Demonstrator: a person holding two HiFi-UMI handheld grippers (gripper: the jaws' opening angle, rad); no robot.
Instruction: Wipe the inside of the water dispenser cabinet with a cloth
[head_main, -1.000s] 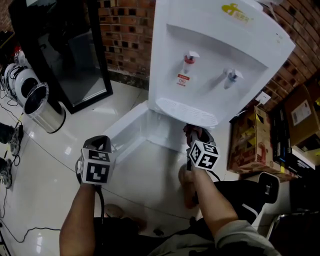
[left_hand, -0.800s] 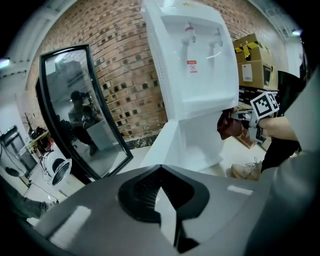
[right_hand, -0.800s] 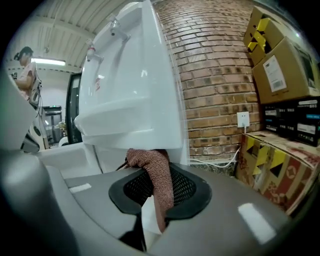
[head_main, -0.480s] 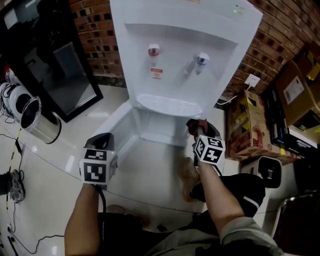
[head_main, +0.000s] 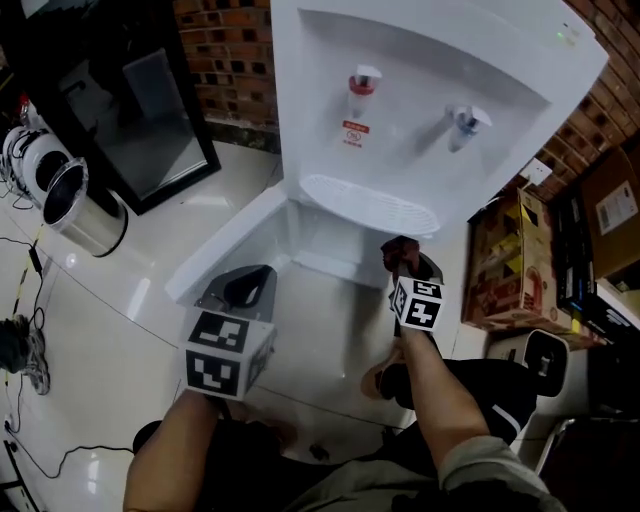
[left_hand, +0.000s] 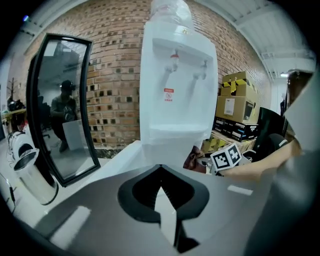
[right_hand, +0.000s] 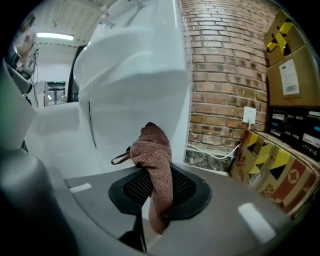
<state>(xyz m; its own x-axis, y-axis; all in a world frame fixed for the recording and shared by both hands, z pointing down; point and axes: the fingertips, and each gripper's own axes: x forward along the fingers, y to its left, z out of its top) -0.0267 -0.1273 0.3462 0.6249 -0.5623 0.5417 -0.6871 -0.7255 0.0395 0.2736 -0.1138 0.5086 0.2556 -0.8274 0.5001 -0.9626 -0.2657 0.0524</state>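
At the foot of the water dispenser, the right gripper has its jaws only partly apart, clamped on a brown woven cloth w/ the black pads pressing it from both sides. The cloth runs approx vertical in the right gripper view: lower end hangs below the pads, bunched upper end sticks up past the jaw tips, a small loop pokes out to the left. In the head view that bunched end points at the open cabinet, just under the drip tray & near the opening's right edge; contact w/ the cabinet can't be told. The left gripper is fully closed, jaws meeting edge to edge, nothing btwn them. It hovers low at the left, near the swung-out cabinet door, aimed at the dispenser front. Red tap & blue tap sit above the tray. Further out: brick wall, black-framed mirror, steel bin on the left, cardboard boxes on the right.
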